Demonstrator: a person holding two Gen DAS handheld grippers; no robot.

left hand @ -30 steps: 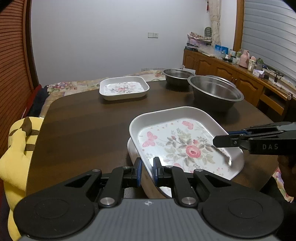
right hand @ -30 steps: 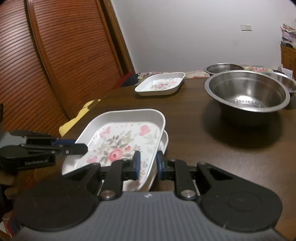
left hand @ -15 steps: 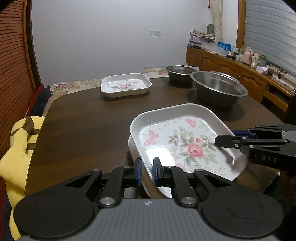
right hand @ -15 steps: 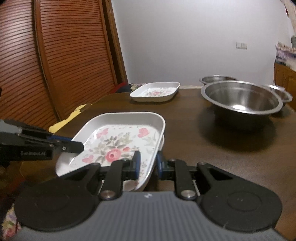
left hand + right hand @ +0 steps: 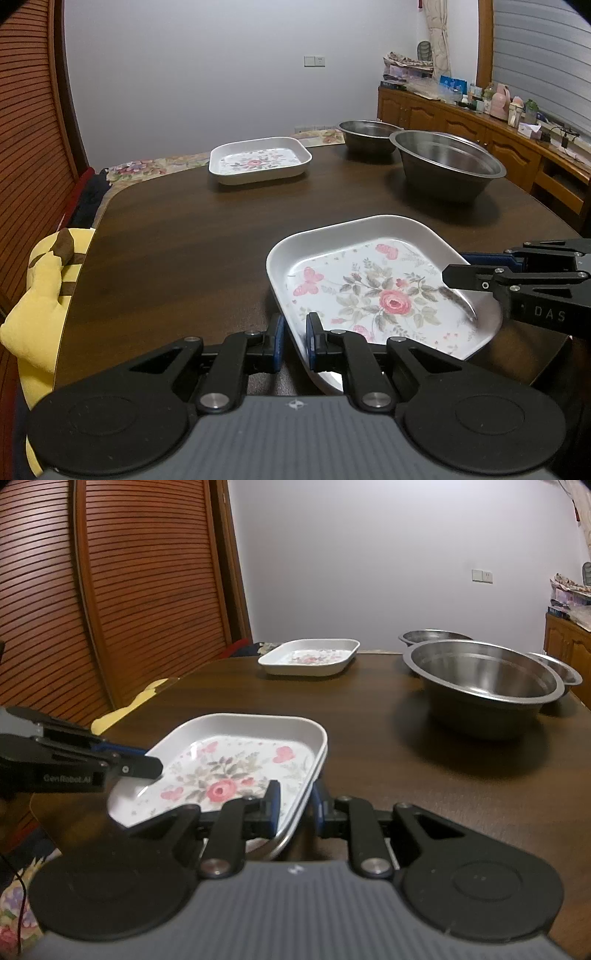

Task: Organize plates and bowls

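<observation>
Dark table [image 5: 184, 236], near edge: floral plate [image 5: 373, 291] btwn both clamped hand-held grippers.

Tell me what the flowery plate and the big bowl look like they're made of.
Flowery plate: probably melamine or enamelled ware, glossy white with a printed rose and butterfly pattern; thin rolled rim and soft sheen, so it cannot be told for sure. Big bowl: stainless steel by its look, brushed grey, with mirror-like glints inside and a thin flared lip.
</observation>
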